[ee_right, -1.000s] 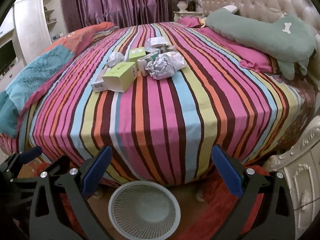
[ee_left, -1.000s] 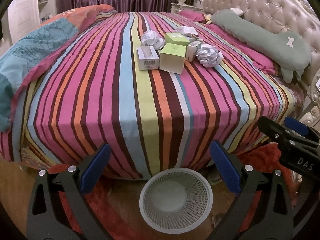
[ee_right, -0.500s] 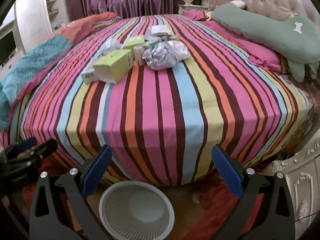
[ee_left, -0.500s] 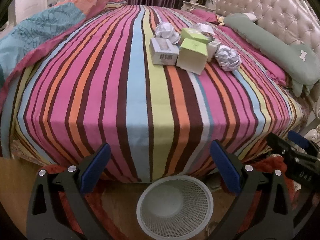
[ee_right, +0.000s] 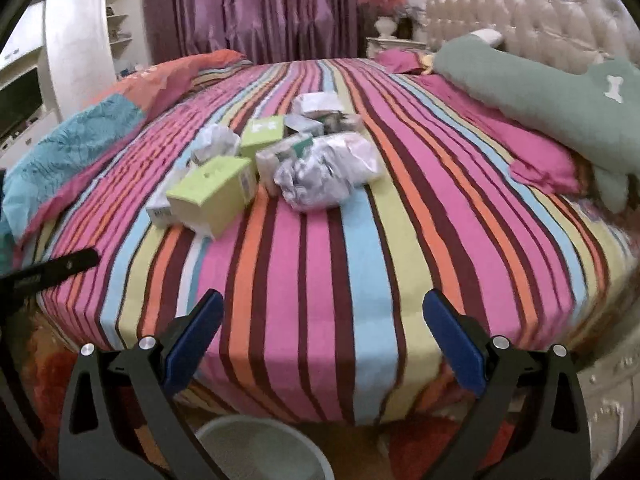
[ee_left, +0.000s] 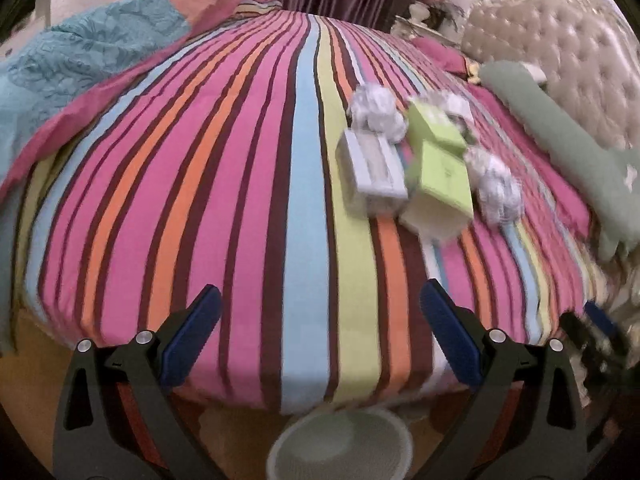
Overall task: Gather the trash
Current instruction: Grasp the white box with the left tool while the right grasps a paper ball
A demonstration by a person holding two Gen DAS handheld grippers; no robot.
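A cluster of trash lies on the striped bedspread (ee_left: 240, 200): a white box (ee_left: 374, 174), a lime-green box (ee_left: 440, 182) and crumpled paper balls (ee_left: 376, 110). In the right wrist view the same pile shows the green box (ee_right: 214, 192) and a crumpled wad (ee_right: 324, 174). A white mesh basket (ee_left: 340, 452) stands on the floor at the bed's foot, also seen as the basket (ee_right: 260, 450) at the right view's bottom. My left gripper (ee_left: 320, 336) is open and empty over the bed's near edge. My right gripper (ee_right: 324, 340) is likewise open and empty, short of the pile.
A green bone-print pillow (ee_right: 540, 92) and pink pillow lie along the tufted headboard (ee_right: 540, 12) on the right. A teal and orange quilt (ee_left: 80, 60) is bunched at the left. Purple curtains and a white cabinet (ee_right: 80, 48) stand behind. Red rug on the floor.
Both grippers have risen and moved forward over the bed toward the trash pile; the basket has slid lower in both views. Both stay open.
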